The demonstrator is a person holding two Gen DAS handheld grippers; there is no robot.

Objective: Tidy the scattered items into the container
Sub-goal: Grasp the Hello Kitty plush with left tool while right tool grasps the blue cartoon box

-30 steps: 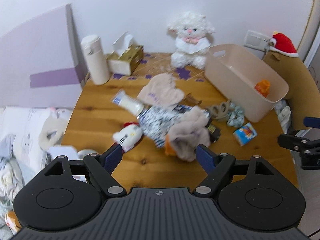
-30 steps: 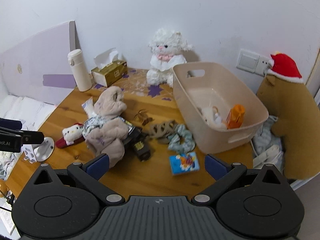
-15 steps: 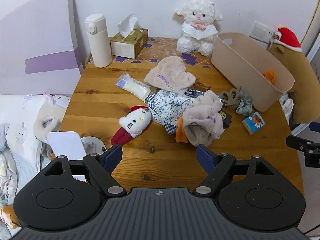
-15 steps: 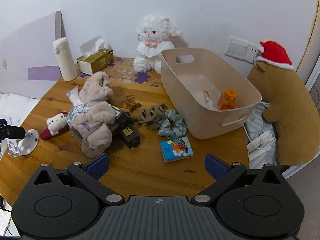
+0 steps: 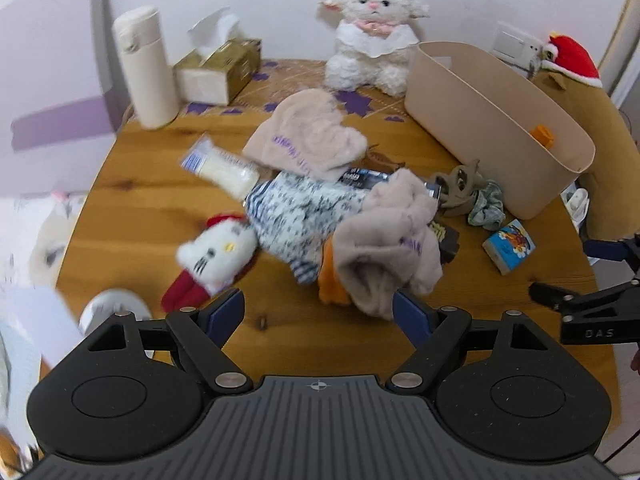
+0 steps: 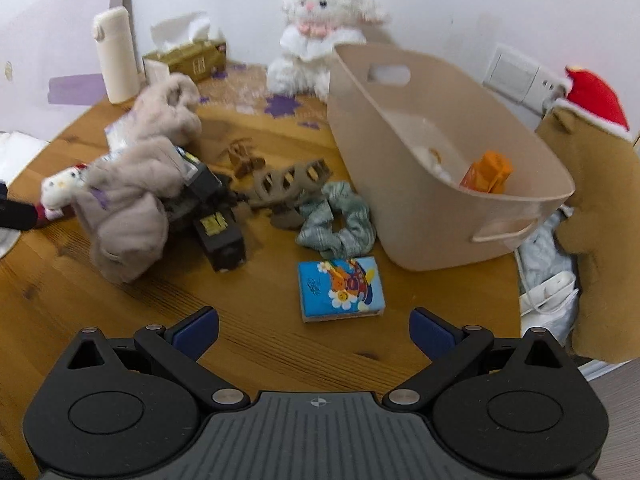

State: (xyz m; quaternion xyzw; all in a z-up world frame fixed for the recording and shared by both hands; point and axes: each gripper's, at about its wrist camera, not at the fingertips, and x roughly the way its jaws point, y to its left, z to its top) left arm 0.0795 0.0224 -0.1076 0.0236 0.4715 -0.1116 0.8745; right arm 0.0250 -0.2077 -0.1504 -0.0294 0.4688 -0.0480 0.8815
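Leftmost, a fuzzy white cat plush (image 5: 216, 250) lies left of the smooth beige plastic container (image 6: 436, 168); crumpled fleece clothing (image 6: 132, 184), a ribbed green scrunchie (image 6: 338, 220) and a flat blue packet (image 6: 340, 289) lie nearer it. Left gripper (image 5: 318, 312) and right gripper (image 6: 314, 330) gape empty.

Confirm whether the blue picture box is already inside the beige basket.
No: the blue picture box lies on the wooden table, in front of the beige basket.

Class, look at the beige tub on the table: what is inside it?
In the tub an orange toy stands by the near end, beside something white and blurred. The near wall hides part of the floor.
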